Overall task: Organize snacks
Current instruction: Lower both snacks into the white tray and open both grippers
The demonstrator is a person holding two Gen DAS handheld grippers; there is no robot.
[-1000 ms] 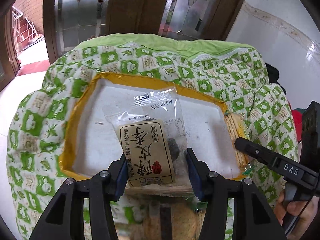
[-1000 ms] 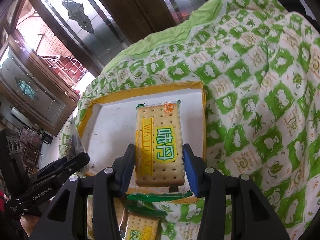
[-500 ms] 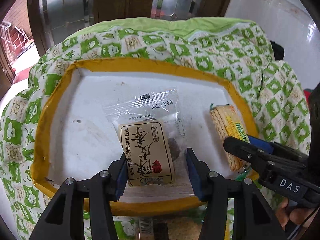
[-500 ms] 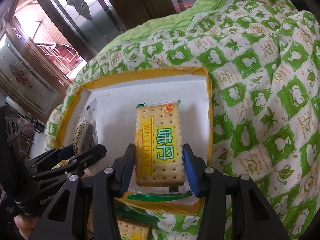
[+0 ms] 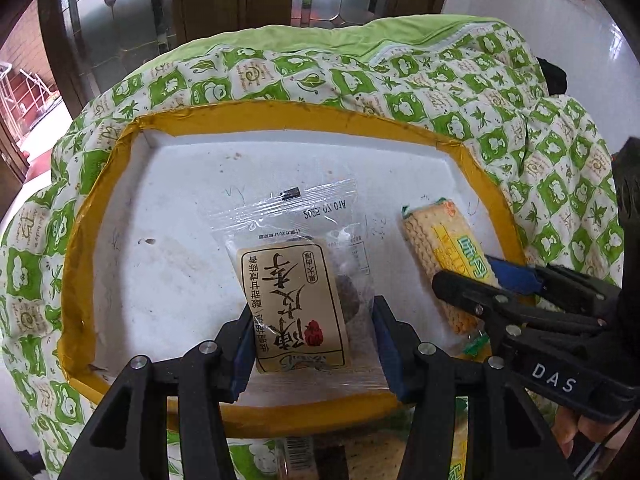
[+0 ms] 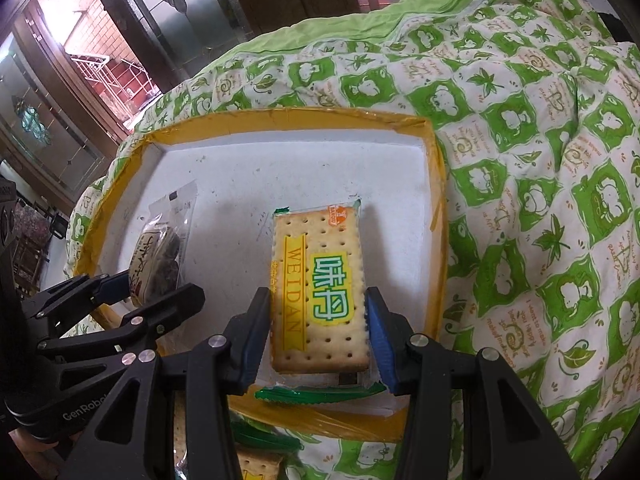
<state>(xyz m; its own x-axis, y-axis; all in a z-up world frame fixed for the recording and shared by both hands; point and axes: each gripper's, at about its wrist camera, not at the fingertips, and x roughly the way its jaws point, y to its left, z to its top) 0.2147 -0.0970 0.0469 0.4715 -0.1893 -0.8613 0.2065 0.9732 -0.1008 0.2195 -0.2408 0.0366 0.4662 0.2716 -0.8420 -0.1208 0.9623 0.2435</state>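
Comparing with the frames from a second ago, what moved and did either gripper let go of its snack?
Both grippers came down toward the tray, which now fills more of each view. The left gripper brought the plum packet over the tray's middle; the right gripper brought the cracker pack near its right wall. Nothing was let go: both jaws stay clamped on their packets. Tray and green quilt did not move.

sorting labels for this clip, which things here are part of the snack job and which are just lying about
Job:
- cracker pack, in right gripper
- plum packet, in left gripper
- white tray

Lying about:
- green quilt
- glass doors
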